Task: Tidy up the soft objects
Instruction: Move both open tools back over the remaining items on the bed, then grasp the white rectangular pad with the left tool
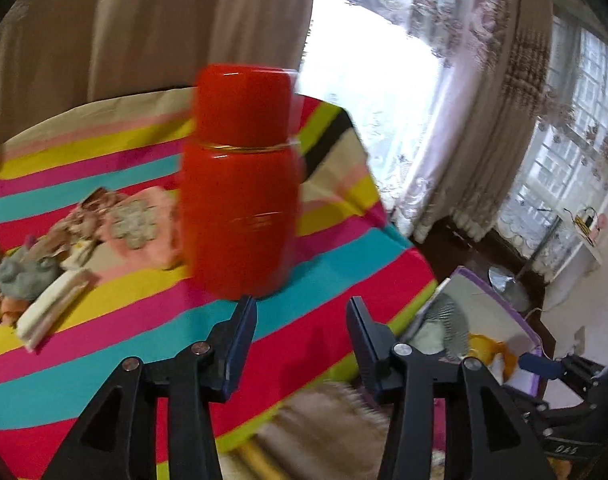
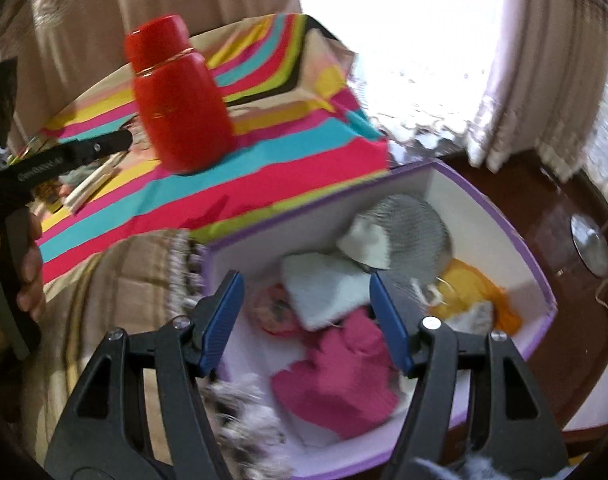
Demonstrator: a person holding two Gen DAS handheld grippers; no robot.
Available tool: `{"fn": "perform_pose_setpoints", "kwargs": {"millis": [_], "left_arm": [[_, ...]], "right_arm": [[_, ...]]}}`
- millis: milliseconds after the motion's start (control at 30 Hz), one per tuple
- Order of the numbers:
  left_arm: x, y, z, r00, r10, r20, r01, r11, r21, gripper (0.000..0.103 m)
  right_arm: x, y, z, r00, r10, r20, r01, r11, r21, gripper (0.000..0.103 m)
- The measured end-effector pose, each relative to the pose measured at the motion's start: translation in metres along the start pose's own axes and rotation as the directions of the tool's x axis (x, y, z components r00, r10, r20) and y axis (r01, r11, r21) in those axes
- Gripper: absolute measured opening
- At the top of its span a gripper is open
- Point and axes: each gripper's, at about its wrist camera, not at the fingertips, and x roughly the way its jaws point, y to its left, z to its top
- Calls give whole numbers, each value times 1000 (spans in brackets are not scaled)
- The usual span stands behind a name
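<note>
Soft objects lie in two places: a few loose on the striped cloth [image 1: 104,344] that covers the counter, the rest already in the purple-rimmed box [image 2: 544,280] beside and below the counter's edge.

The left hand-held gripper [image 1: 302,320] has its blue-padded jaws spread with nothing between them; they are above the striped cloth, just short of the red flask [image 1: 240,184], which stands upright on the cloth and is blurred. To the left of the flask lie a pink cloth piece [image 1: 144,224] with a pale patterned patch, a brown-and-cream printed fabric [image 1: 88,216], a grey soft toy [image 1: 24,276] and a folded cream-coloured cloth [image 1: 52,308]; these are near one another, some touching. In the right wrist view a hand [image 2: 28,264] grips this tool's handle at the left edge.

The right hand-held gripper [image 2: 306,298] is also spread and empty, hanging over the open box. Inside the box are a magenta cloth [image 2: 336,384] nearest the jaws, a white folded cloth [image 2: 324,292] partly over a round pink item [image 2: 270,312], a grey striped soft piece [image 2: 412,224] with a white patch toward the far wall, and an orange-yellow fabric [image 2: 476,292] at the right. A fringed beige throw [image 2: 144,280] drapes between the counter and the box. Curtains [image 1: 464,120] and a bright window fill the background.
</note>
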Motion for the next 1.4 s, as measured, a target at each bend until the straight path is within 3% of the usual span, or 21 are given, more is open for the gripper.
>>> {"fn": "perform_pose_setpoints", "kwargs": {"millis": [267,433,833,1100,1400], "left_arm": [[-6,78,-5,999,36,-1,-36,997,-64,48],[-15,124,-6,995,103,2,-103,992,-76,48],[-21,222,-19,986,166,-22,-167,964,-205,48],[-8,258,-26,980,193,-50,-200,948,-248,48],[21,271,-26,973,202,-108,-222,949,-226,48]], "right_arm": [[10,49,12,998,62,-11,-63,994,-84,68],[21,70,18,996,82,-25,-85,990,-112,68],[45,114,36,993,110,-47,-116,978,-174,68],[64,143,48,992,114,-56,-124,965,-230,68],[85,181,62,991,123,-51,-132,944,-301,68]]}}
